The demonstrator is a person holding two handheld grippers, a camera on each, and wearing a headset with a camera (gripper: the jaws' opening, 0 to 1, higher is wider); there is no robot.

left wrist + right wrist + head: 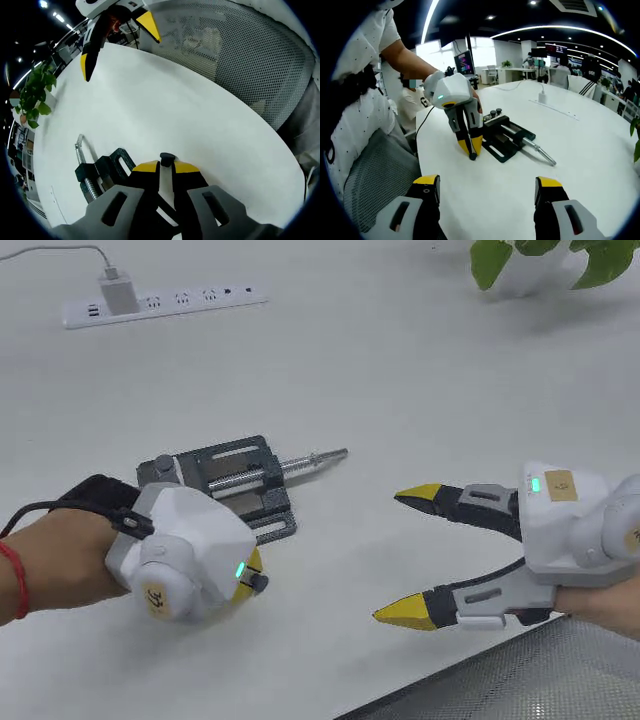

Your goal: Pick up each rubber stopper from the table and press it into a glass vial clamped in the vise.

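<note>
Left gripper: jaws clenched on one small dark rubber stopper, pinched at the very tips. Tips point down at the table; the stopper is at or just above the surface, and I cannot tell which. In the right gripper view it hangs at the jaw ends, just beside the near corner of the vise.

Vise: sits at about 1 o'clock from the left gripper in the head view, with the screw handle running out towards 2 o'clock. A few small dark-topped items stand along one jaw. Probably vials, some perhaps already stoppered, but too small to confirm.

Right gripper: released, jaws wide apart, carrying nothing. It hovers at 3 o'clock from the vise, well apart, tips aimed back towards the work.

Reasoning:
- The tip-only pinch leaves most of the stopper exposed, so it can enter a vial mouth without the jaws fouling the glass.
- The vise holds the vials, so no second grip is needed; the right gripper probably waits clear to keep the path open.
- Step in hand, as I judge it: stopper picked, transfer to the vise next.

Risk: a small, rounded stopper may rotate or pop out under pressing load.
</note>
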